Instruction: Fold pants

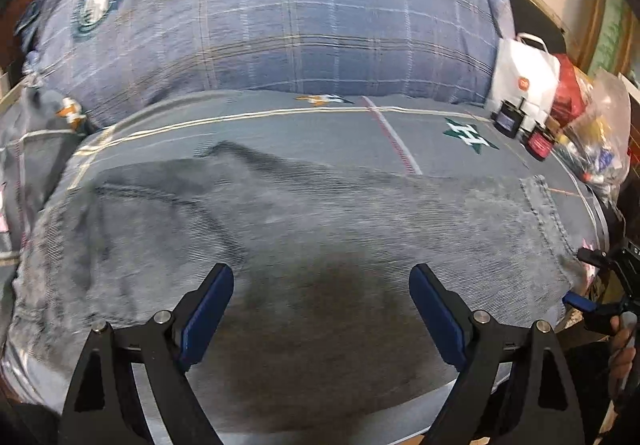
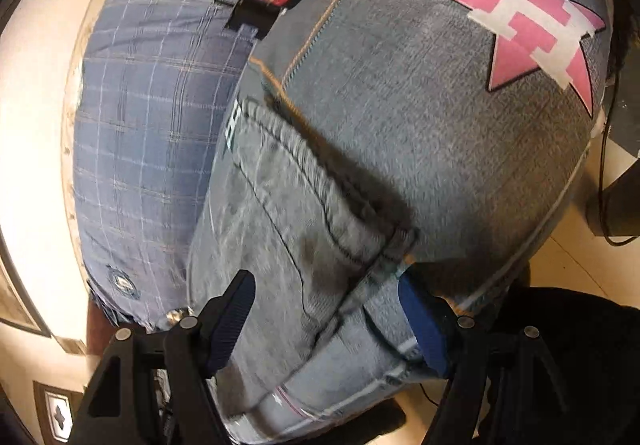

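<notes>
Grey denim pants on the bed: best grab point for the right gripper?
Judging from the right wrist view: take the grey denim pants at the stitched hem corner beside the open right gripper. Come in low from the bed's near edge; there the doubled edge lifts slightly off the bedspread.

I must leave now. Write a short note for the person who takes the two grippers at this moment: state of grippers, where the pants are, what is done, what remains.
Left gripper: open, holds nothing, above the middle of the jeans.
Right gripper: open, its fingers on either side of the jeans' hem corner, not closed on it.
Jeans: spread lengthwise on the grey bedcover, in front of the blue plaid pillow.
Done: cannot tell whether any fold is made.
Left: probably grasp the ends and fold.
</notes>
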The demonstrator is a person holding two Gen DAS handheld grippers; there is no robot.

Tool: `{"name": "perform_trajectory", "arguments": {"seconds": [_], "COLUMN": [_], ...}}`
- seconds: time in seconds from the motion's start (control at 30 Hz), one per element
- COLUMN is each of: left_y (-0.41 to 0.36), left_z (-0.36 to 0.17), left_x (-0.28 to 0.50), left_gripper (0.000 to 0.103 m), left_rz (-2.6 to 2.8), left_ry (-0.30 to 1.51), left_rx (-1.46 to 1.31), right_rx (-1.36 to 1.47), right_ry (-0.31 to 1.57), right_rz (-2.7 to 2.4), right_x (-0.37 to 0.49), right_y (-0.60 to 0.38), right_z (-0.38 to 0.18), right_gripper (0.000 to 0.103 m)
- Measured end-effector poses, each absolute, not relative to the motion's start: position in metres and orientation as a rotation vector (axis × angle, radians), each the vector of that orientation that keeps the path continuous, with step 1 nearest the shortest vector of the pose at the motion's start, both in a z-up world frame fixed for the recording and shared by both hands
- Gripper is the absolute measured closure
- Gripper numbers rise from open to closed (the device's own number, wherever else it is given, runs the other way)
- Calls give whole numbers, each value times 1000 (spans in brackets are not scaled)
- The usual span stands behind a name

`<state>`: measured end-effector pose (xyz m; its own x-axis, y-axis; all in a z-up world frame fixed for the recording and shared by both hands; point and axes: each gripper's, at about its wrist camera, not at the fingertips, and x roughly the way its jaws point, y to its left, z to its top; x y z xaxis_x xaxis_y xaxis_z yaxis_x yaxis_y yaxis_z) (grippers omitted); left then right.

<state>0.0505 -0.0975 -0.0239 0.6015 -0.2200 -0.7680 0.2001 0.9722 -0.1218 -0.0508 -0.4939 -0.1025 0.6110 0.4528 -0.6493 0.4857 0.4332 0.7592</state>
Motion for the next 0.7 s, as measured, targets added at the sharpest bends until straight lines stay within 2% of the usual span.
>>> {"name": "perform_trajectory", "arguments": {"seconds": [0.27, 0.5, 0.63, 0.67, 0.7], "left_y": [-156, -168, -167, -166, -165], "left_z": [-27, -40, -42, -41, -39], "left_x": [69, 76, 78, 78, 77], "left_gripper": [13, 13, 13, 13, 13], "left_rz": [-322, -328, -318, -320, -323], "left_ry": [925, 956, 960, 959, 954], "left_rx": [43, 66, 74, 68, 57], "right_rx": [1109, 998, 960, 963, 960], "right_ry": [962, 1001, 1034, 1033, 1034], "right_rz": [-83, -94, -77, -78, -76], "right_x": [-45, -30, -24, -24, -24], "right_y": [-496, -490, -488, -488, -489], "right_z": [-98, -93, -92, -92, -91], "right_gripper": [26, 28, 56, 61, 61]}}
